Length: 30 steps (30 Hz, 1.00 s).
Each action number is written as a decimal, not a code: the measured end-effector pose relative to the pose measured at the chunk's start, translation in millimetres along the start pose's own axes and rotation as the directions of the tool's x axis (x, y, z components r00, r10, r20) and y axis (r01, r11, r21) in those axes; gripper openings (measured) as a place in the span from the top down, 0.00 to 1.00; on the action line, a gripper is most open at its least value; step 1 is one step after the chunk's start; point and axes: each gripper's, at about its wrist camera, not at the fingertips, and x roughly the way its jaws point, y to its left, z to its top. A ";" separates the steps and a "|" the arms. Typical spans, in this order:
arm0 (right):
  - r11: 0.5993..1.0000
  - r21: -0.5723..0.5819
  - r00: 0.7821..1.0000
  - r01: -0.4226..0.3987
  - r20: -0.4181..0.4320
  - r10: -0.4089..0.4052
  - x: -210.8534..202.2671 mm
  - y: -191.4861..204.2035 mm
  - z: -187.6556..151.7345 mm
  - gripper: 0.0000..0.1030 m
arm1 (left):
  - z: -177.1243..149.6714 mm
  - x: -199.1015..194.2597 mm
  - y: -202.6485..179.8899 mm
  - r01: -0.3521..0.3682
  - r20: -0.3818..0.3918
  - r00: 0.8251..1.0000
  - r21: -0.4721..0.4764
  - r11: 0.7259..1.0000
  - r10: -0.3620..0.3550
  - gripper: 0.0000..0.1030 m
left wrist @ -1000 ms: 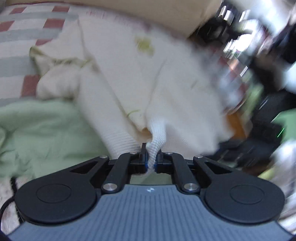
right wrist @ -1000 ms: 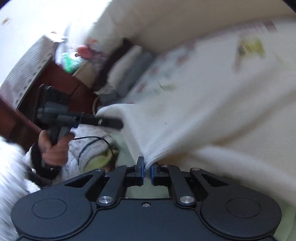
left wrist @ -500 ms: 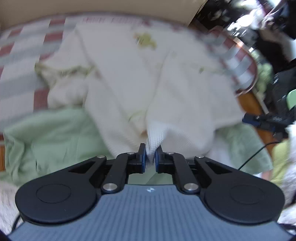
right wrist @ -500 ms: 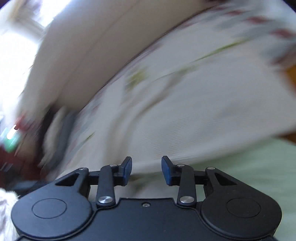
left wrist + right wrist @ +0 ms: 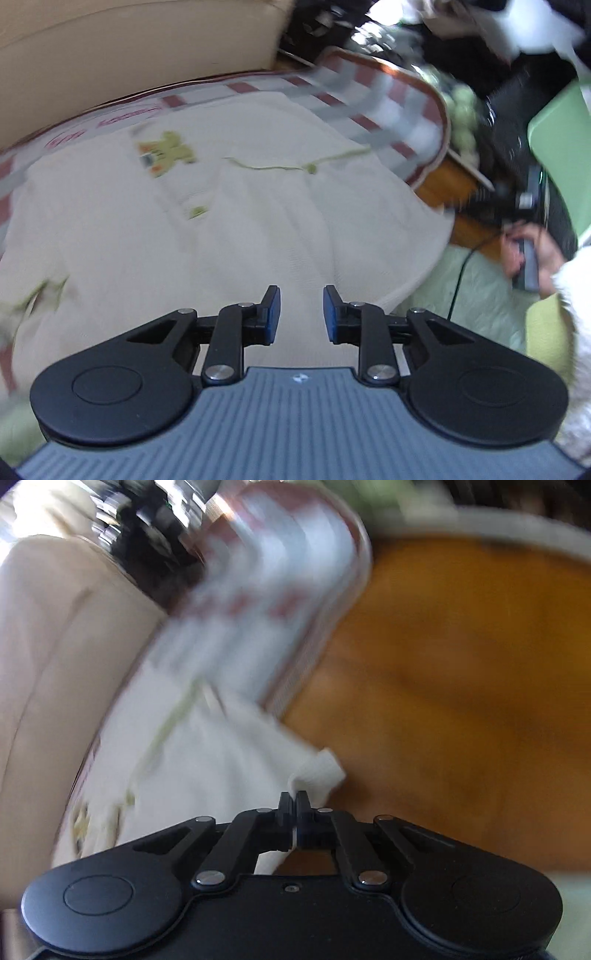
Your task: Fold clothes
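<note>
Red, grey and white checked cover (image 5: 373,107) over the far surface, beige padded backrest (image 5: 129,48) behind it, orange-brown wooden floor (image 5: 461,664) to the right, pale green cloth (image 5: 480,291) near right, and blurred dark clutter (image 5: 406,40) far right.

Checked blanket (image 5: 373,96), red, grey and white squares with a brown piped edge, spread as the carrying surface. Cream knit garment (image 5: 229,221) lies flat on it, small green embroidered figure near the far side. Pale green cloth (image 5: 476,284) just beside, at the garment's right edge. Orange-brown floor (image 5: 461,672) beyond the blanket's edge.
</note>
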 end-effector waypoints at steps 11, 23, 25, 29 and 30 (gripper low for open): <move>0.895 -0.345 0.955 0.283 0.018 -0.295 0.9 27.8 10.5 0.99 | -5.4 76.5 -35.5 0.049 -0.189 0.982 0.100 0.994 -0.030 0.71; 0.912 -0.404 0.997 0.069 -0.003 -0.077 -28.3 71.7 11.8 0.58 | -12.5 4.3 30.7 -0.030 -0.001 1.000 -0.080 0.996 0.030 0.55; 0.919 -0.377 0.990 -0.113 -0.126 0.070 -16.2 94.6 6.1 0.57 | -13.7 -1.5 53.9 -0.082 0.018 0.996 -0.143 0.986 0.085 0.53; 0.899 -0.293 0.916 -0.326 -0.331 0.225 27.5 140.3 -16.9 0.50 | -29.0 -10.4 103.1 -0.108 0.023 0.992 -0.292 0.950 0.120 0.50; 0.891 -0.283 0.896 -0.355 -0.375 0.238 40.3 152.3 -23.9 0.50 | -34.1 -9.2 113.4 -0.092 0.008 0.995 -0.323 0.942 0.100 0.49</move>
